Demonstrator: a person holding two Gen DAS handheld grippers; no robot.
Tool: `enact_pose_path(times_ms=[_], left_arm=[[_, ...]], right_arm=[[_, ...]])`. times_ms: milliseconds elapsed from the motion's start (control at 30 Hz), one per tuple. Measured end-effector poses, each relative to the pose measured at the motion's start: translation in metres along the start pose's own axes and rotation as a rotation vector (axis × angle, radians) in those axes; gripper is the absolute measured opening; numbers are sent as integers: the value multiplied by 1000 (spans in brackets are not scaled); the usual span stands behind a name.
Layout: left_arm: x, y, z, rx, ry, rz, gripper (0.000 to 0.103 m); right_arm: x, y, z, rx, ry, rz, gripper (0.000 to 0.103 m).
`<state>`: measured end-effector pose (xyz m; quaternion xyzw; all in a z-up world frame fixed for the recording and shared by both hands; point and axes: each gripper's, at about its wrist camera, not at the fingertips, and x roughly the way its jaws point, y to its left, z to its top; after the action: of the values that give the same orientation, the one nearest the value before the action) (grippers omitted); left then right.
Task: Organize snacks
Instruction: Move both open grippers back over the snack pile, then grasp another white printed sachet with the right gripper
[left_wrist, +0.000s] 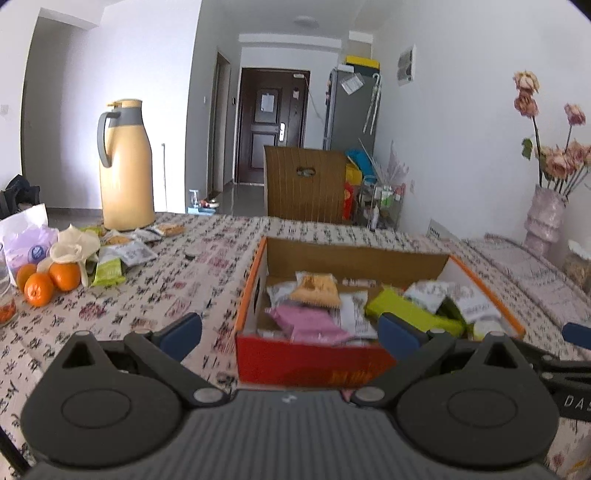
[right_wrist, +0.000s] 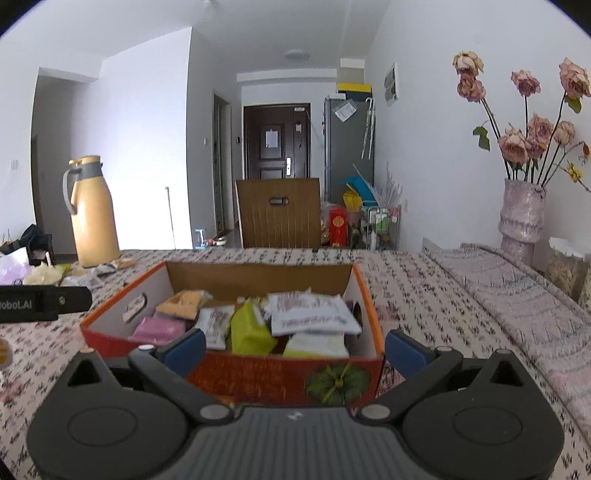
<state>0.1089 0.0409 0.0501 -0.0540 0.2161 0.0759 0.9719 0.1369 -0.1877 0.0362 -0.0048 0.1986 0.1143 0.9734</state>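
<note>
Left wrist view: my left gripper jaws spread, empty, before the snack box. Right gripper likewise spread. Loose snacks by the thermos.

An open orange-red box sits packed with jumbled snack packets; more loose packets lie near the oranges.

The orange box stands open-topped, its walls ringing heaped snack packets. Bare tablecloth lies between it and the left-hand clutter: oranges, loose packets, a yellow thermos. A vase blocks the far right edge.
</note>
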Motion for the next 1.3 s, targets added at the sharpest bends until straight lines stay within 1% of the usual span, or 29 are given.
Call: enact_pose_path(times_ms=[200,467,600,900,1067,1133,1200,1300], left_arm=[[1,7,-27,26,57,-9,103],[16,12,-60,47,145,-7,103],[20,15,-65,29,146,-28,103],[24,16,-67,19,155,-41,103],[23,16,-68,16,152,-43,103],[23,16,-68,16,150,-45,103],[23,16,-68,15,148,-45,103],[22,16,-68,13,146,-45,103]], right_arm=[[-2,1,-22,-6,63,10,103],[13,0,-43,0,162,10,103],[24,1,-47,-6,201,6,103],[55,5,-44,-37,274,-15,103],[65,3,-47,-23,290,-6,103],[67,4,-50,-25,296,6,99],[67,5,-52,-32,297,16,88],[65,5,-53,-37,287,24,81]])
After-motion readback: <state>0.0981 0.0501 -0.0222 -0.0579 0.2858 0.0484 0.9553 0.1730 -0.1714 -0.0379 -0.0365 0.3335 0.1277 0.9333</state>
